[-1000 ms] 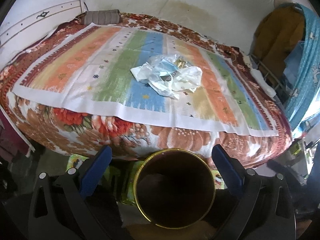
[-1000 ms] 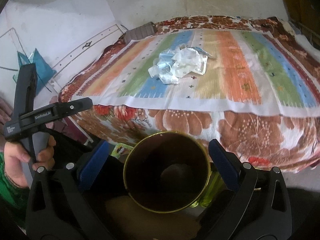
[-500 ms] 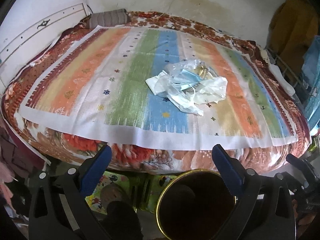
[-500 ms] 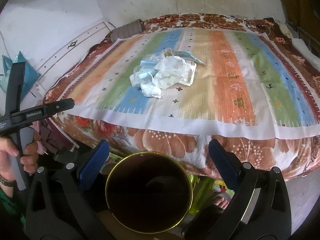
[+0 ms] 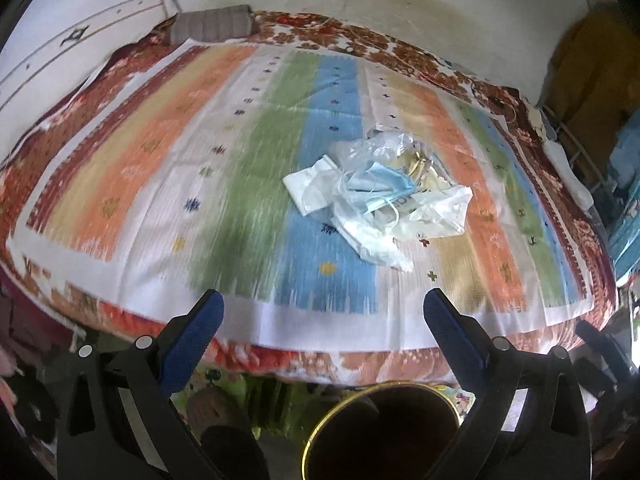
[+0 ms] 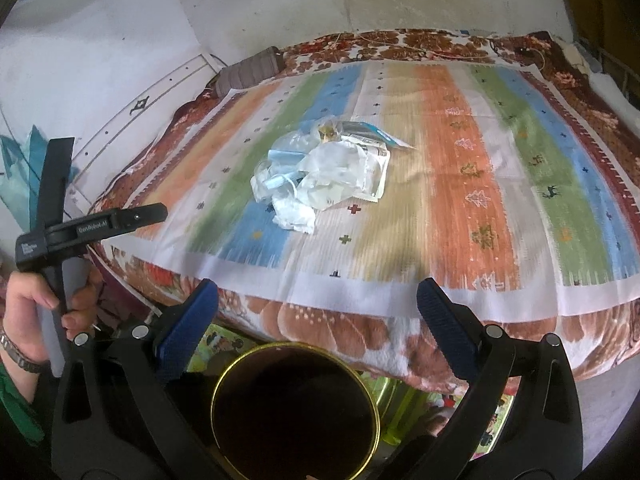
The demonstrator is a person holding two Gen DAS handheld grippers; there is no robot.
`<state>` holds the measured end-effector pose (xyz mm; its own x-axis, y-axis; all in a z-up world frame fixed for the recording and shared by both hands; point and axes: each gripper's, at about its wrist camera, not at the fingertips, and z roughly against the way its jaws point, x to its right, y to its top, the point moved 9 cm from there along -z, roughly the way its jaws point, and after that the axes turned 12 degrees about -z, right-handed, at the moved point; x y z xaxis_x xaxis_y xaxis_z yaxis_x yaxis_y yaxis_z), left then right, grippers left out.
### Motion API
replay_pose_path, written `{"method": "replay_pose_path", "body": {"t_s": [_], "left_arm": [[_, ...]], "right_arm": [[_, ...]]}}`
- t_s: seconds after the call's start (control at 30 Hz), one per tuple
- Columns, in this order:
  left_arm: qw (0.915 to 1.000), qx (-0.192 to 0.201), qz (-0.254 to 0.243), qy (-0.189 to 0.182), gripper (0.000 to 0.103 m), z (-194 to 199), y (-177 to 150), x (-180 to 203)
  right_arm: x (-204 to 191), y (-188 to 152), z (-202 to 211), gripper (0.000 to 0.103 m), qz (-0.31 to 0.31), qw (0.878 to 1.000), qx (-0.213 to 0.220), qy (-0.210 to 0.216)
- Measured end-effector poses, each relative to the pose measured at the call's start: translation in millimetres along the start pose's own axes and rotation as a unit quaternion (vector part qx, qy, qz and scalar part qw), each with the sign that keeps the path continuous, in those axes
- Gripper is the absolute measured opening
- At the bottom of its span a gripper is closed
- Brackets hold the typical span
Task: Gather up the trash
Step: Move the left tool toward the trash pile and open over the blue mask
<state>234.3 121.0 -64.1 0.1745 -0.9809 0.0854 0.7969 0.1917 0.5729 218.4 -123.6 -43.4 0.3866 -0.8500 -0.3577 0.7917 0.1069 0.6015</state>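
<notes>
A pile of trash (image 5: 376, 196) lies mid-bed on a striped cloth: clear plastic wrappers, white paper and a blue face mask (image 5: 380, 184). It also shows in the right wrist view (image 6: 320, 180). A dark round bin with a gold rim (image 5: 384, 432) stands on the floor below the bed's near edge, also in the right wrist view (image 6: 294, 412). My left gripper (image 5: 324, 320) is open and empty above the bed's edge, short of the pile. My right gripper (image 6: 318, 304) is open and empty, also short of the pile.
The striped cloth (image 5: 160, 184) covers a floral blanket (image 6: 340, 328). A grey bolster (image 5: 214, 26) lies at the bed's far left. Walls stand behind and left. Clothes hang at the right (image 5: 600, 60). The left gripper's body and hand (image 6: 60, 236) show left.
Both grippers have moved up and forward towards the bed. The bin has slid lower in both views and the trash pile looks nearer. Both jaws stay open.
</notes>
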Motion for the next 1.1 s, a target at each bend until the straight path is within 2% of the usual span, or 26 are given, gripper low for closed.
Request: {"method": "replay_pose_path", "body": {"t_s": [0.4, 0.63, 0.83, 0.93, 1.03, 1.1], "left_arm": [[0.9963, 0.022, -0.082, 0.014, 0.097, -23, 27, 15], [0.9843, 0.031, -0.171, 0.032, 0.095, -43, 38, 27], [0.9777, 0.031, -0.207, 0.013, 0.089, -56, 44, 41], [0.9737, 0.026, -0.226, 0.012, 0.088, -67, 46, 48], [0.9688, 0.023, -0.246, 0.017, 0.083, -76, 47, 52], [0.9643, 0.027, -0.262, 0.028, 0.082, -81, 47, 54]], "right_arm": [[8, 28, -32, 0.094, -0.012, 1.000, -0.009, -0.004], [15, 45, -52, 0.094, -0.036, 0.999, -0.013, 0.009], [25, 58, -69, 0.094, -0.054, 0.998, -0.017, 0.002], [31, 61, -81, 0.091, -0.061, 0.998, -0.025, -0.001], [35, 65, -91, 0.091, -0.072, 0.997, -0.031, 0.002], [34, 70, -93, 0.090, -0.083, 0.996, -0.027, 0.023]]}}
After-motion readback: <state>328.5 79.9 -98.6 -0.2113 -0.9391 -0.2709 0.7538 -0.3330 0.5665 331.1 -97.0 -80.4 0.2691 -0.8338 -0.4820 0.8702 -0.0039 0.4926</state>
